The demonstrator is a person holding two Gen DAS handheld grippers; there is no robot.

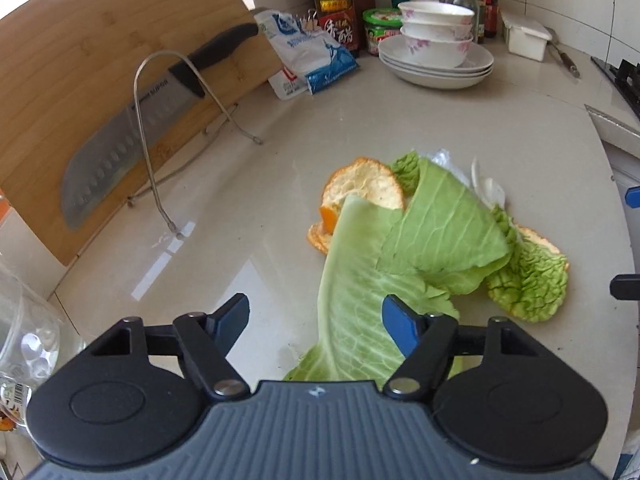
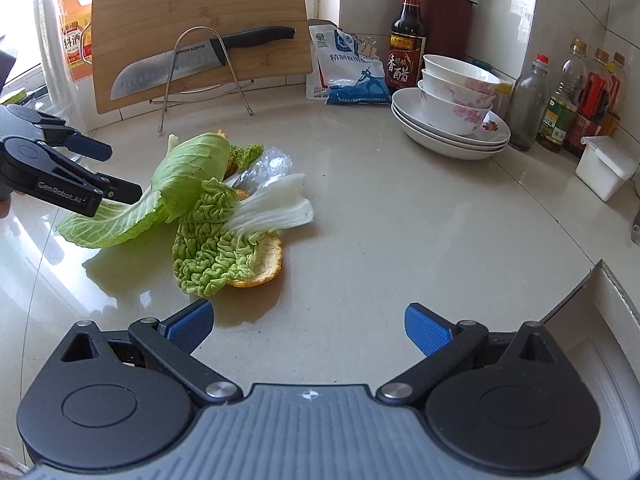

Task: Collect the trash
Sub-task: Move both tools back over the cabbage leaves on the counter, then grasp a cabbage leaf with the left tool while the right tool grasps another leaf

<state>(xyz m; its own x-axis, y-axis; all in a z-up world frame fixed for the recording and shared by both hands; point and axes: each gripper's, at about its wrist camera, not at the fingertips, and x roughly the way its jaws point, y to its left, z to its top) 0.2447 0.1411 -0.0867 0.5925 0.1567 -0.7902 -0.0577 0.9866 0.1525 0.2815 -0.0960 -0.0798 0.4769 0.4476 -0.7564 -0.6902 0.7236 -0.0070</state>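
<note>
A pile of scraps lies on the pale counter: a smooth green cabbage leaf [image 1: 400,248] [image 2: 176,184], a crinkled napa leaf [image 1: 528,280] [image 2: 212,240], orange peel [image 1: 364,184] [image 2: 260,264], a white stalk piece [image 2: 276,204] and clear plastic wrap [image 2: 272,164]. My left gripper [image 1: 316,320] [image 2: 108,172] is open, its fingers on either side of the cabbage leaf's near end, the right finger touching it. My right gripper [image 2: 308,328] is open and empty, above the counter just in front of the pile.
A bamboo cutting board [image 2: 200,28] with a knife [image 2: 192,60] on a wire rack stands at the back. Stacked bowls and plates [image 2: 452,116], a salt bag [image 2: 352,68], sauce bottles [image 2: 406,36] and a white box [image 2: 604,168] stand at the back right. A sink edge [image 2: 592,292] is at right.
</note>
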